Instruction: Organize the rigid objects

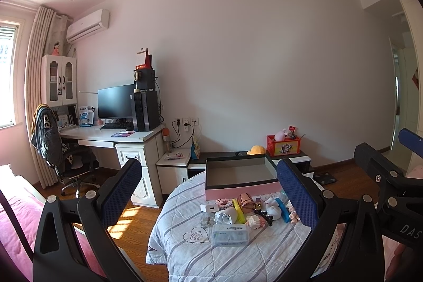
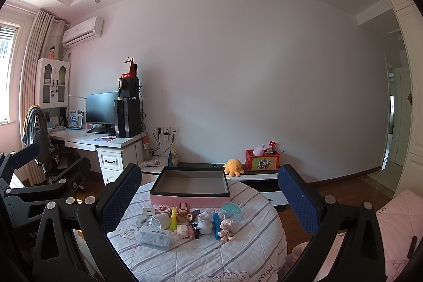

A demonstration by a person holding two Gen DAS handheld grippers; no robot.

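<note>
Left gripper (image 1: 208, 192): blue-padded fingers spread wide, nothing between them, held above and short of the round table (image 1: 185, 255). Right gripper (image 2: 210, 196): same, wide apart and empty; its black frame also shows at the right edge of the left wrist view.

Table wears a quilted, grey-striped cover. At its far side sits a shallow pink box (image 2: 189, 188) with a dark rim, open and with nothing inside.

In front of the box, a tight cluster of small rigid objects lies on the cover:
- white charger block (image 1: 209, 208), left end of the cluster
- white mug (image 2: 160, 221) lying on its side
- yellow piece (image 2: 173, 219) just right of the mug
- rose-gold cup (image 1: 245, 201), tipped over, close to the box's front wall
- blue bar (image 2: 216, 225), running front to back
- small pink animal figurine (image 2: 226, 227), right of the blue bar
- pale block-built toy (image 1: 256, 222)
- clear dental floss box (image 1: 230, 235), nearest the cameras, apart from the pink box

Other items in the pile are too small to identify.

Background: desk with monitor (image 1: 115, 102) and computer tower (image 1: 145, 110) at left; low cabinet behind the table bearing an orange octopus plush (image 2: 233, 167) and a red crate (image 2: 261, 160).
</note>
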